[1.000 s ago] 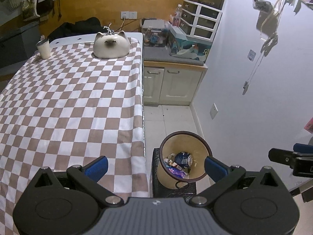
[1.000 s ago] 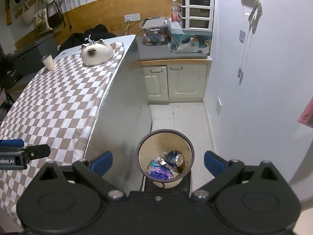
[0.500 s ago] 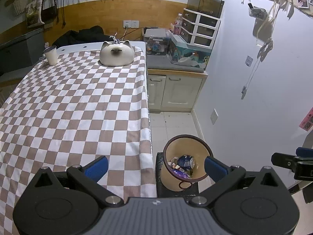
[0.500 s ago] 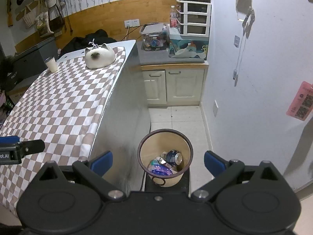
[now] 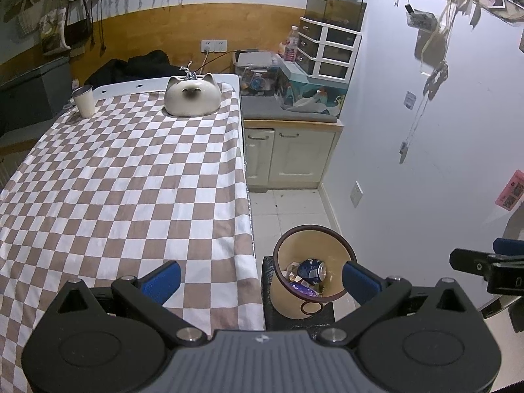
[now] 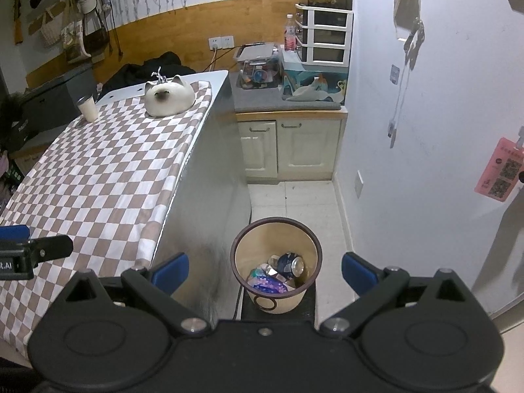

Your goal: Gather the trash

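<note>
Both grippers (image 5: 260, 276) (image 6: 264, 270) gape empty between checkered table (image 5: 114, 180) and bin (image 6: 276, 263).

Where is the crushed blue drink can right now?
In both wrist views the crushed blue drink can lies inside the tan round waste bin on the floor, right of the checkered table, beside purple wrappers.

A matt woven checked cloth (image 5: 124, 180) is being seen on the table. A glossy ceramic cat bowl (image 5: 191, 96) is being shown. Dull metal is being shown on the table side (image 6: 209, 196), and shiny metal on the can (image 6: 291, 263).
</note>
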`<action>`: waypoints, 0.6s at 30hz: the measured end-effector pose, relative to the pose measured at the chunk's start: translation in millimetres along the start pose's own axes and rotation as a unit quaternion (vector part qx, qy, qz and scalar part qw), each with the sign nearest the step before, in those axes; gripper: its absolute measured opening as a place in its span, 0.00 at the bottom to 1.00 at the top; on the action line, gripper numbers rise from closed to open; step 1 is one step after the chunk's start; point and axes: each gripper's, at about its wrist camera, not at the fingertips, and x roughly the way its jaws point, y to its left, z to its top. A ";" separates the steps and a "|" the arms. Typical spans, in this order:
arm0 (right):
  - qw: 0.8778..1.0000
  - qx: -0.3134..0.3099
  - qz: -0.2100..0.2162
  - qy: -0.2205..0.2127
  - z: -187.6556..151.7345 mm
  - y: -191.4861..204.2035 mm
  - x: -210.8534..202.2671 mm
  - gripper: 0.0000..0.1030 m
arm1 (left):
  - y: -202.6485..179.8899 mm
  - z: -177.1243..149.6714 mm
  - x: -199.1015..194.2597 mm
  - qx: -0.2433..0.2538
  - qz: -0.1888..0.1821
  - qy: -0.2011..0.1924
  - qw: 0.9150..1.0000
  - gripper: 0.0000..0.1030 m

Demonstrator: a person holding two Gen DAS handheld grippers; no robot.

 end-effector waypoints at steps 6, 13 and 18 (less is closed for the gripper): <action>1.000 0.000 0.001 -0.003 1.3 -1.0 -2.7 0.98 | 0.4 0.0 0.0 -0.001 0.000 0.001 1.000 1.00; 1.000 0.000 0.001 -0.003 0.5 -1.1 -2.8 0.98 | 0.3 -1.0 0.0 0.000 0.000 0.001 1.000 1.00; 1.000 0.000 0.001 -0.003 0.2 -0.4 -2.3 0.98 | 0.1 -1.5 -0.1 0.000 0.000 0.001 1.000 1.00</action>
